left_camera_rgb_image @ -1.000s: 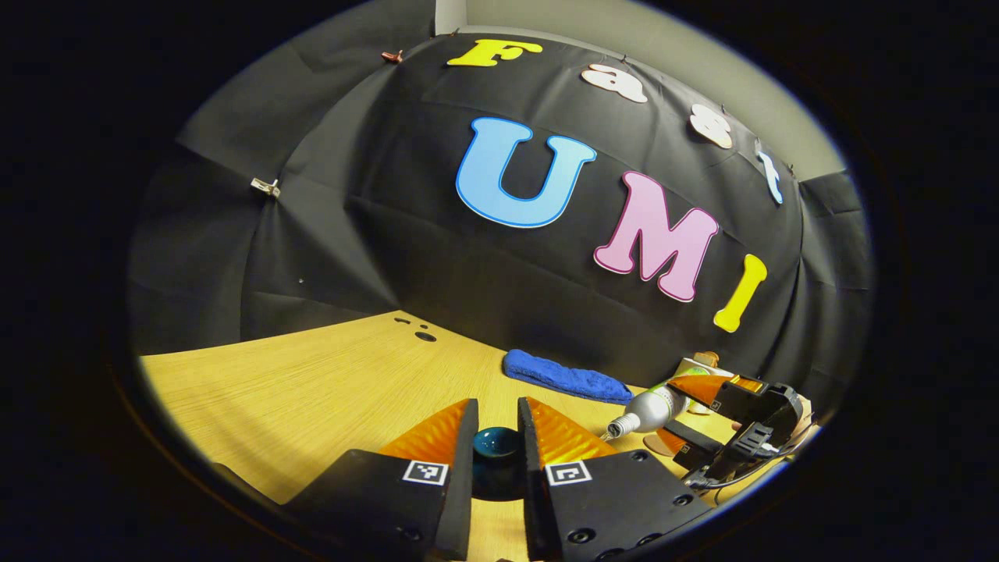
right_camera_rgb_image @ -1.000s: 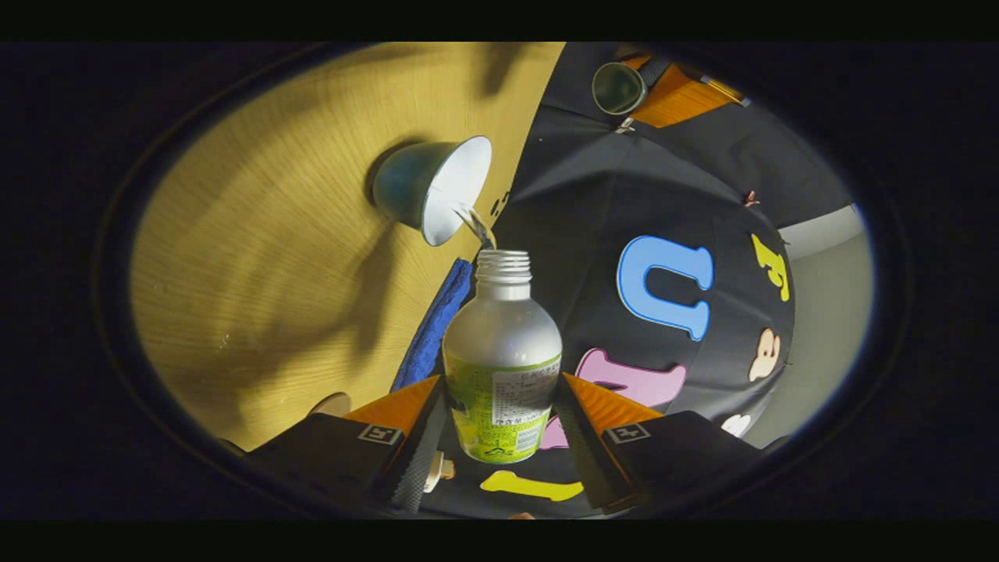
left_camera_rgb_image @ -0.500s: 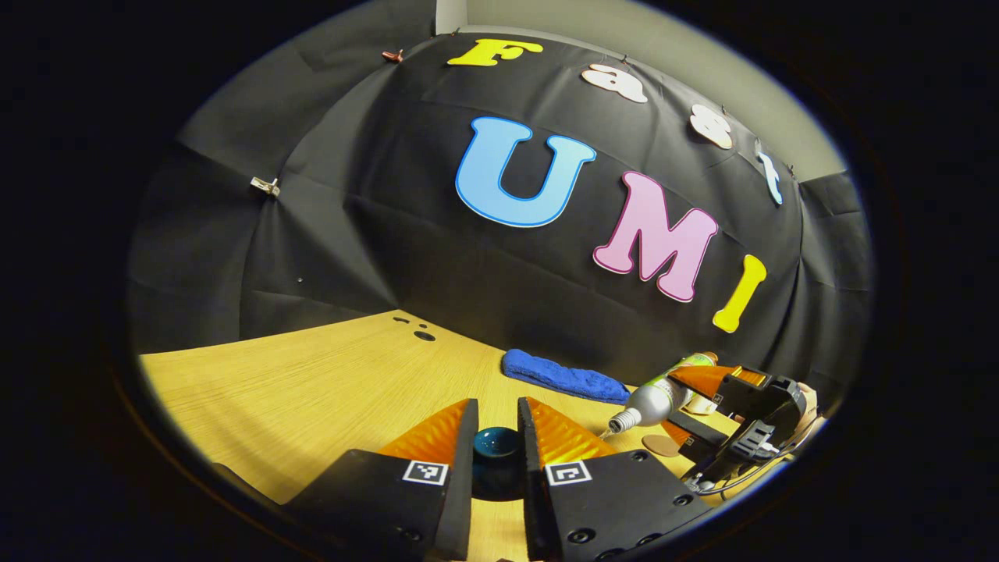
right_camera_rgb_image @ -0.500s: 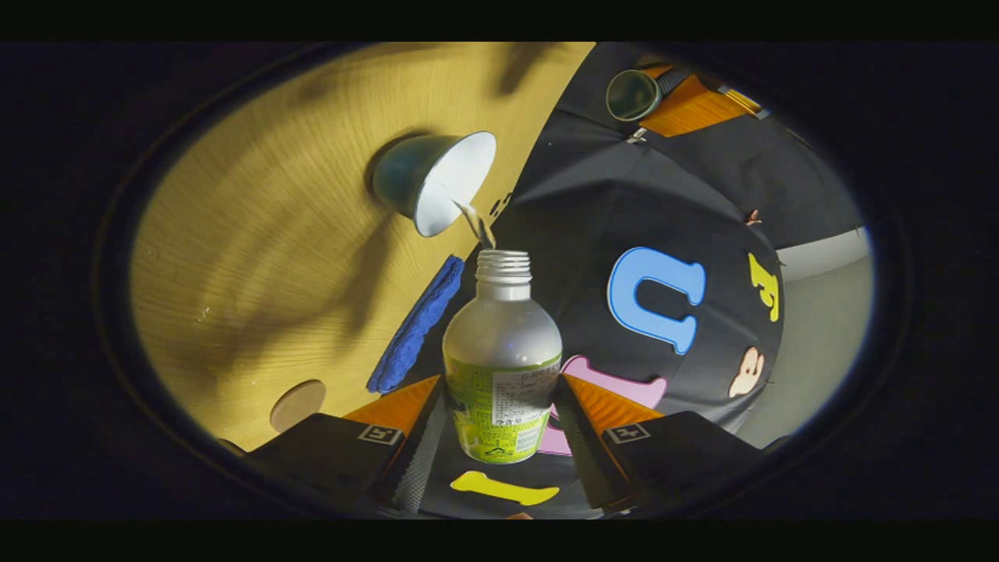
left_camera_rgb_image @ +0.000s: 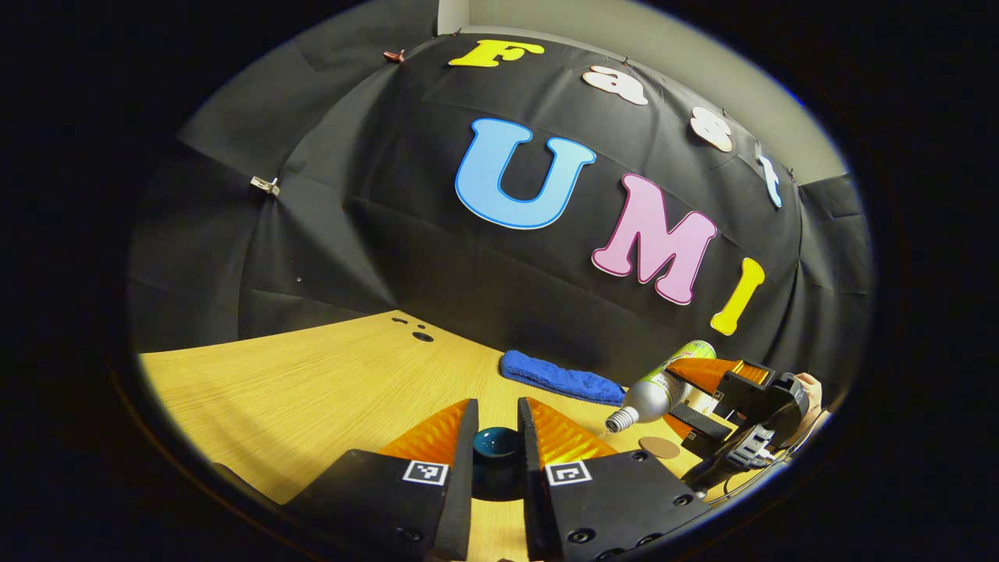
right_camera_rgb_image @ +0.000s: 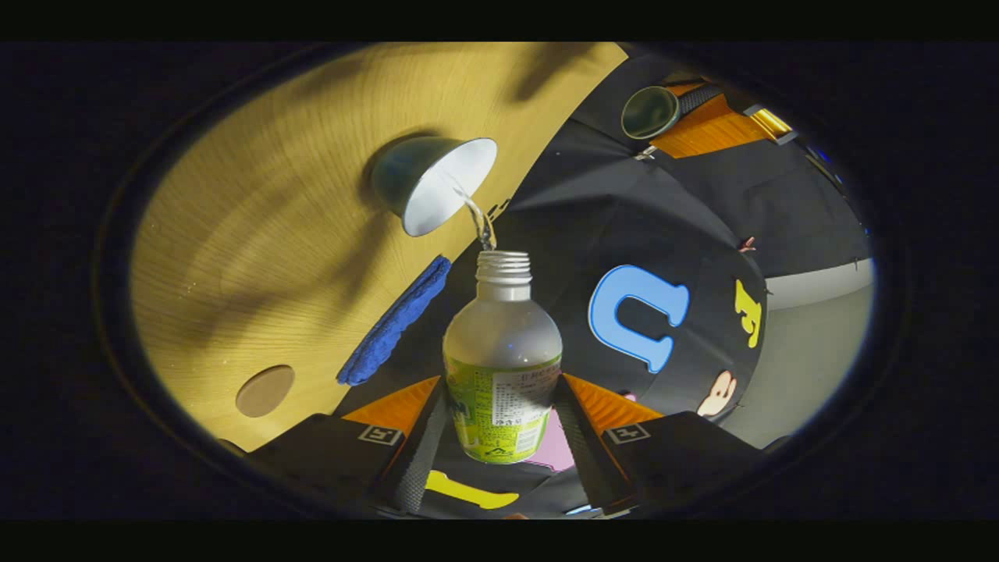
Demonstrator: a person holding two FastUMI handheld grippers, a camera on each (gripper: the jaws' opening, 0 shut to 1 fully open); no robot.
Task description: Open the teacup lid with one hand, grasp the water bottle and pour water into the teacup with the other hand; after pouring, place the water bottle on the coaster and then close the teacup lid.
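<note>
I'm mid-pour: my right gripper (right_camera_rgb_image: 499,425) clamps the tilted water bottle (right_camera_rgb_image: 502,355), its stream falling into the teacup (right_camera_rgb_image: 433,183) on the table (right_camera_rgb_image: 257,234). My left gripper (left_camera_rgb_image: 497,460) pinches the lid (left_camera_rgb_image: 497,442) aloft. Next, I judge, comes righting the bottle (toward the coaster (right_camera_rgb_image: 264,390)).

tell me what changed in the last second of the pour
The right gripper tipped the water bottle further: in the left gripper view its base rose while its mouth stayed low. In the right gripper view the coaster and blue cloth slid further into view. Unchanged: water streams into the teacup, and the left gripper holds the lid.
</note>
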